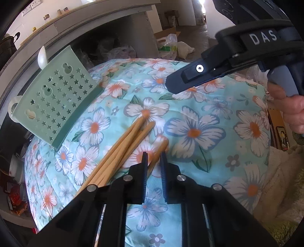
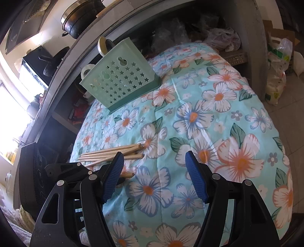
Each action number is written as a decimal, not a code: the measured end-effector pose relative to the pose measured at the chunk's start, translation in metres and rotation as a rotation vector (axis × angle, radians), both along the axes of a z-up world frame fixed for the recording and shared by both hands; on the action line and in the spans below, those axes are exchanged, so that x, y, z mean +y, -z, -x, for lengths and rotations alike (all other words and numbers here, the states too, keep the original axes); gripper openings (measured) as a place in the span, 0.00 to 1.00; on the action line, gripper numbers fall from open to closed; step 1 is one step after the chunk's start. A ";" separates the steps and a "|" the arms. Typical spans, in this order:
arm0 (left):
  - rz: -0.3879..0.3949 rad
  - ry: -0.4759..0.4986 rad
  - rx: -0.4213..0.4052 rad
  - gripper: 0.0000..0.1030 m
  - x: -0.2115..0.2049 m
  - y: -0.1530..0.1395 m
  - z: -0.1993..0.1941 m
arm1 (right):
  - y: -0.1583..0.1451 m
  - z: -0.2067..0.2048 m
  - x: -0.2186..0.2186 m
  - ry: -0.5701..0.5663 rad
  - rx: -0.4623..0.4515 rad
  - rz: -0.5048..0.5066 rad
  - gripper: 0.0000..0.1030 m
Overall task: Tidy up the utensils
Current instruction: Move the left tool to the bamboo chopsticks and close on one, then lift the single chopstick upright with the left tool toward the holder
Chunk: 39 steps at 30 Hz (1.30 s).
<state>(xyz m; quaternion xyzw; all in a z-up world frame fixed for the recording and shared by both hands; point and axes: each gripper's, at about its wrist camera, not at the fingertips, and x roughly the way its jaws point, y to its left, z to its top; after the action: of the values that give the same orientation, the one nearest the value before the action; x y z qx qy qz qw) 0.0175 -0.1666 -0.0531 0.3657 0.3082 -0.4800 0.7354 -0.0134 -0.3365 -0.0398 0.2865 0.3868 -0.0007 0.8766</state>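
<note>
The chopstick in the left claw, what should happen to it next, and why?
Probably a small lift. The left claw looks nearly shut around one chopstick lying apart from the bundle on the flowered cloth. Raising it clear first would avoid dragging the others, before carrying it to the green holder. The right claw is open and empty.

Looks like a home kitchen, kinda cluttered. There's a grey counter [image 2: 245, 28] with pots [image 2: 81, 20] on top, jars [image 1: 46, 17] along a shelf, wall sockets [image 1: 31, 6], plastic bags [image 2: 277, 72] on the tiled floor, and a floral cloth [image 2: 218, 117] over the work surface.
</note>
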 end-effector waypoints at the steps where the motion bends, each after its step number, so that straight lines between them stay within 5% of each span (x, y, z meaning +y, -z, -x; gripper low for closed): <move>1: -0.001 0.001 0.017 0.12 0.000 -0.001 -0.002 | 0.000 0.000 0.000 -0.001 0.000 0.000 0.62; 8: 0.004 -0.006 0.098 0.12 0.001 -0.006 -0.013 | 0.001 -0.001 -0.001 0.000 0.002 -0.001 0.62; 19: -0.011 0.007 0.097 0.12 0.008 -0.012 -0.008 | 0.006 -0.002 -0.003 -0.005 0.009 -0.012 0.62; 39: -0.080 0.088 -0.150 0.11 -0.024 0.013 0.002 | 0.006 -0.001 -0.005 0.008 0.007 -0.027 0.62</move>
<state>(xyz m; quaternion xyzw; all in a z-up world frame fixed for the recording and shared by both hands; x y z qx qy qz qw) 0.0156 -0.1902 -0.0660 0.4429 0.2549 -0.4705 0.7193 -0.0120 -0.3413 -0.0459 0.2999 0.3885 0.0000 0.8713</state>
